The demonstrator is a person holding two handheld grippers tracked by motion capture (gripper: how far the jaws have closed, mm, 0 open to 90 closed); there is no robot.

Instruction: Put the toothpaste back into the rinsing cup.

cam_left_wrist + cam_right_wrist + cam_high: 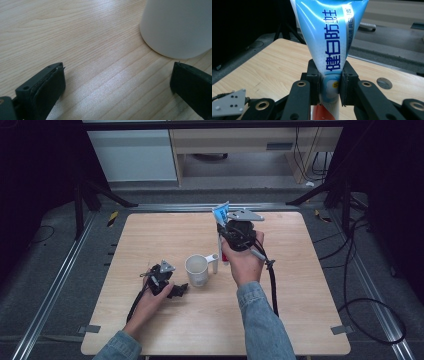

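The toothpaste tube (329, 37) is sitting squarely between the two jaws of the right tongs (329, 86), which are clamping it from both sides low on its body, where the blue print is giving way to a white and red part near the bottom of the right gripper view. Above the jaws the tube is widening into its flat crimped end, so its long axis is running along the jaws and away from them, with the crimped end pointing up and towards the far edge of the table (150, 235). In the high view the tube (220, 213) is showing as a blue tip rising just past the right tongs (223, 231), held in the air over the far middle of the table, with its red lower end pointing down towards the white mug (197, 270). The mug is standing upright on the table just in front of and below the tube, its handle turned towards it. The left tongs (178, 291) are resting low on the table just beside the mug, with their jaws standing wide apart over bare wood, gripping nothing, and the mug's wall (177, 27) is standing just beyond one jaw.
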